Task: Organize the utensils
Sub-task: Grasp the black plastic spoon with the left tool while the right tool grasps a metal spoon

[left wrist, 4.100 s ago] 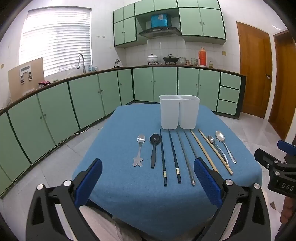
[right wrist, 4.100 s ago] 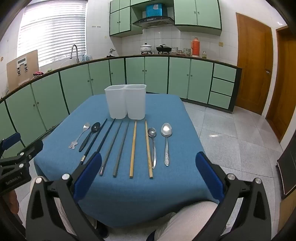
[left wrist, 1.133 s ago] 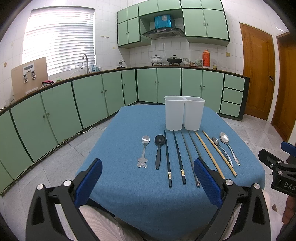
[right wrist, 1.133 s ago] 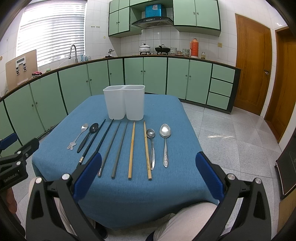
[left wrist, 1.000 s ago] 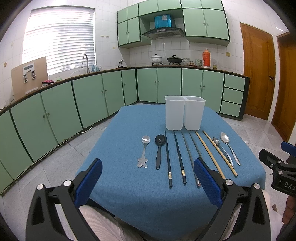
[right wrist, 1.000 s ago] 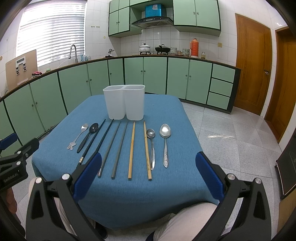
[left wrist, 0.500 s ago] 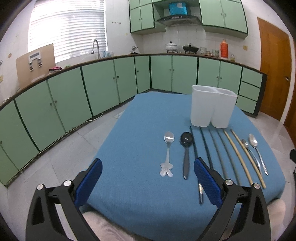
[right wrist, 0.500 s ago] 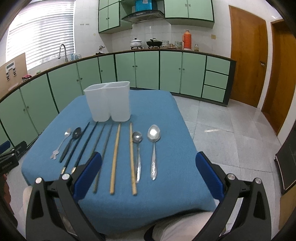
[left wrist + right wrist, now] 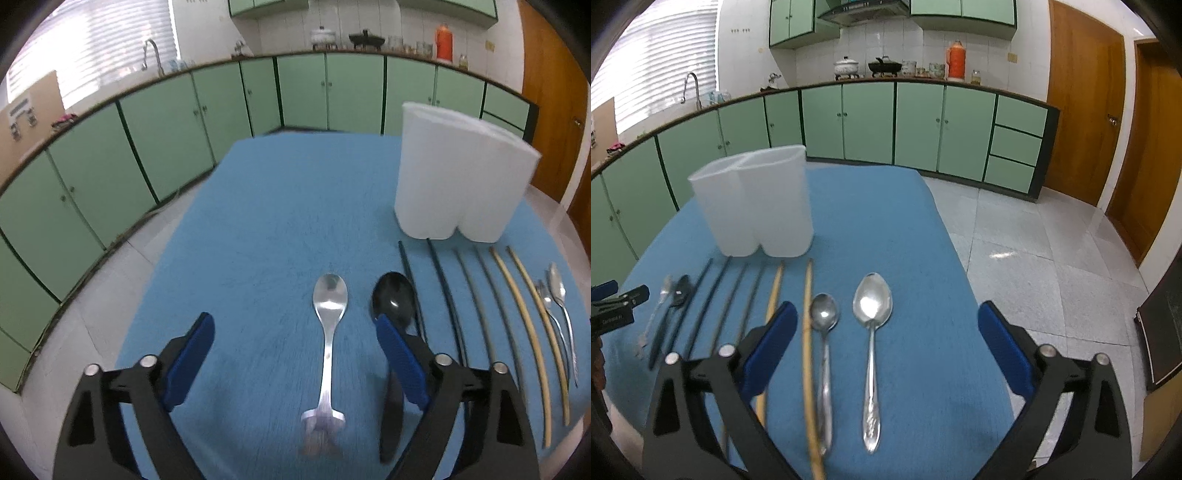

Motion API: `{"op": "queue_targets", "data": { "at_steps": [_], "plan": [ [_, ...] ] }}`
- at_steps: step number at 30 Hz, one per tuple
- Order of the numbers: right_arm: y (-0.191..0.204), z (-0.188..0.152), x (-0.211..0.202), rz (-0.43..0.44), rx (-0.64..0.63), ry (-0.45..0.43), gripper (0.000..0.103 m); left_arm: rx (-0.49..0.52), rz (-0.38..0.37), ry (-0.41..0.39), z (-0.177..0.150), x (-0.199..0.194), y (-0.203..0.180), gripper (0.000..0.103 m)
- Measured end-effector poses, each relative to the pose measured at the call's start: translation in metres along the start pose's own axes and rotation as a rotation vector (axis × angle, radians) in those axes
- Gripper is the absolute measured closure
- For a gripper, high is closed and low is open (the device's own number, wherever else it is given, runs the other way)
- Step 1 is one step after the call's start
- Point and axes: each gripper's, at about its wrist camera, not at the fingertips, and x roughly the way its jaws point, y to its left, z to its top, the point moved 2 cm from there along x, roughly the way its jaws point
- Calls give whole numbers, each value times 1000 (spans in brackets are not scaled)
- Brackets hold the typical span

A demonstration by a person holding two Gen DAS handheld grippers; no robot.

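Both tongs have dropped in close over the tabletop since a second ago, and the jaws on each have just been closing a little, though neither has anything in its grip.

Going left to right: the left tongs are wide open around the small steel spoon, which lies flat between the blue pads with no contact that I can see. My guess is that spoon gets picked first, since it's the outermost piece on that side. Just beside it is the black spoon, its handle mostly hidden behind the right-hand pad. Then come the dark chopsticks and the wooden chopsticks, all laid parallel with tips toward the white holder, probably so each can be lifted end-on and dropped in. The holder has two compartments, both apparently empty, though I can't see to the bottom.

Over on the right, the right tongs are also well open, straddling the slim spoon and the big spoon, touching neither. One wooden chopstick lies between the pads too.

Near ends of the chopsticks are cut off by the tongs' frames, and the near stuff is motion-blurred.
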Motion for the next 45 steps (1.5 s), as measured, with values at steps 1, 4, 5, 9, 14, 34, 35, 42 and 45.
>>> {"op": "queue_targets", "data": {
  "at_steps": [1,4,5,9,14,34,35,42,45],
  "plan": [
    [0,1,6,2,-3,12,20,-1,-1,8,2,5,0,18],
    [-2,5,22,1,-10,32,24,6,3,21,9,20,-1,20],
    [-2,6,26,1,-12,38,25,7,3,27,11,24,-2,21],
    [-2,12,37,2,-28,49,28,12,0,54,13,37,-1,24],
    [-6,15,48,3,-32,63,32,-5,-19,75,16,51,3,30],
    [-20,9,71,40,-24,174,53,9,-125,81,23,60,-1,77],
    [-19,10,71,53,-18,178,53,8,-127,79,22,60,-2,77],
    [1,17,67,82,-58,173,53,9,-129,74,13,49,-6,72],
    [5,16,76,73,-58,199,53,9,-133,72,12,49,-6,69]
  ]
}}
